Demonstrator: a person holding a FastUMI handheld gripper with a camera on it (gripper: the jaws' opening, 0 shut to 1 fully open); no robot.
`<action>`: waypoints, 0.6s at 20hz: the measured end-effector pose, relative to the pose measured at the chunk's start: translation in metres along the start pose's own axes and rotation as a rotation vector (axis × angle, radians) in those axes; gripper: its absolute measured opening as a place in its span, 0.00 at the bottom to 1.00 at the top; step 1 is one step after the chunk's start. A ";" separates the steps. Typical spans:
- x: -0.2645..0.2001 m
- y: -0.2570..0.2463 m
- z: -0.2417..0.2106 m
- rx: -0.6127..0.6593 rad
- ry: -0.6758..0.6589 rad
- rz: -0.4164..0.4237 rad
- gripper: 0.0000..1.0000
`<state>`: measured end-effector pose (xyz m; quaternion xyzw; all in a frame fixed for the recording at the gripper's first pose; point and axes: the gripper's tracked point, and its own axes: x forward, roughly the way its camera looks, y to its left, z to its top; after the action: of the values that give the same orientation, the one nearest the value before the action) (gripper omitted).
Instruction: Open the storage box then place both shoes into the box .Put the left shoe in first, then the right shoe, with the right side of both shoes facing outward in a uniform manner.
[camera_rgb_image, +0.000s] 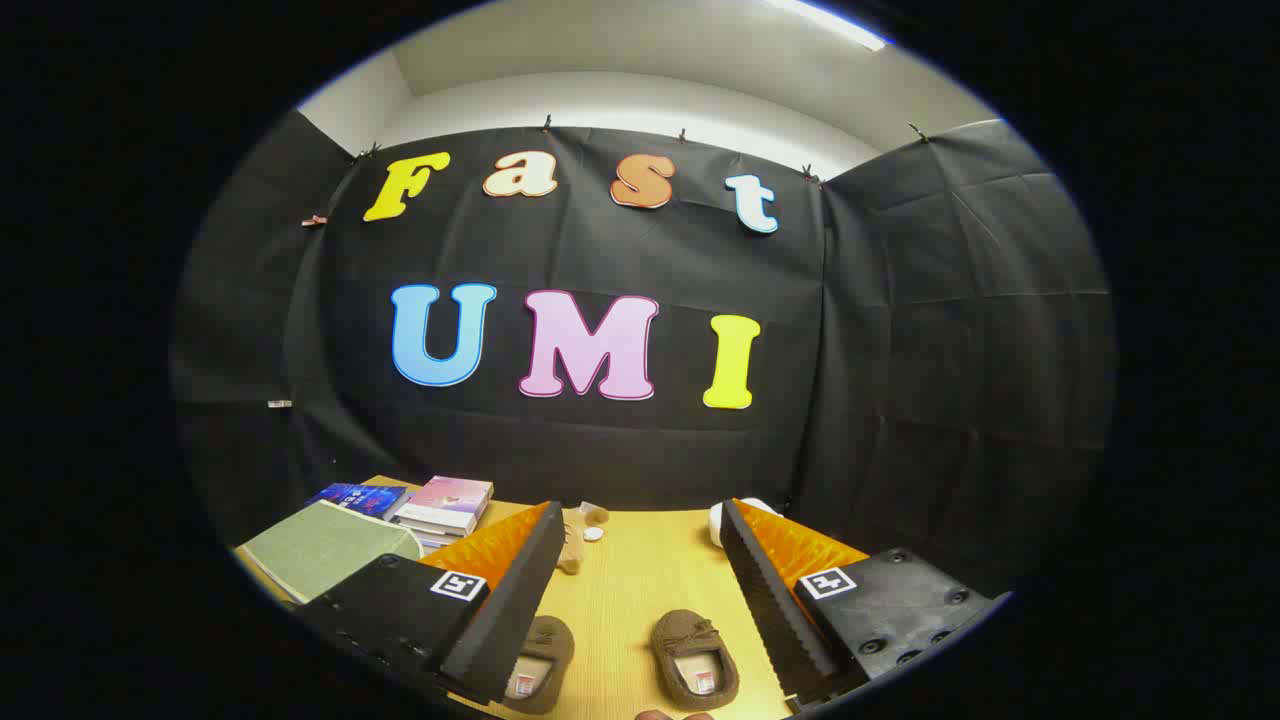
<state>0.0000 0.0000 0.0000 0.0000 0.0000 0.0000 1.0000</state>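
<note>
Fingers (640, 590) spread wide, nothing between the pads. Open lane of bare table (640, 565) running forward between them to the booth wall. Two brown shoes (697, 660) (540, 662) low in the gap, one just beside each finger. Small plush toy (573, 550) and small white objects (592, 524) near the left fingertip. White object (716, 522) behind the right fingertip. Stacked books (445, 505) and green book (325, 550) crowding the left side.

Wooden table (640, 570): shoes (695, 660), books (445, 505).
</note>
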 end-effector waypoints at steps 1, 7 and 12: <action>0.001 0.001 0.000 -0.001 0.001 0.005 0.98; 0.003 0.010 -0.007 -0.005 0.014 0.035 0.97; 0.005 0.016 -0.012 0.010 0.027 0.045 0.98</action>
<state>0.0055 0.0160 -0.0121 0.0049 0.0133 0.0225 0.9996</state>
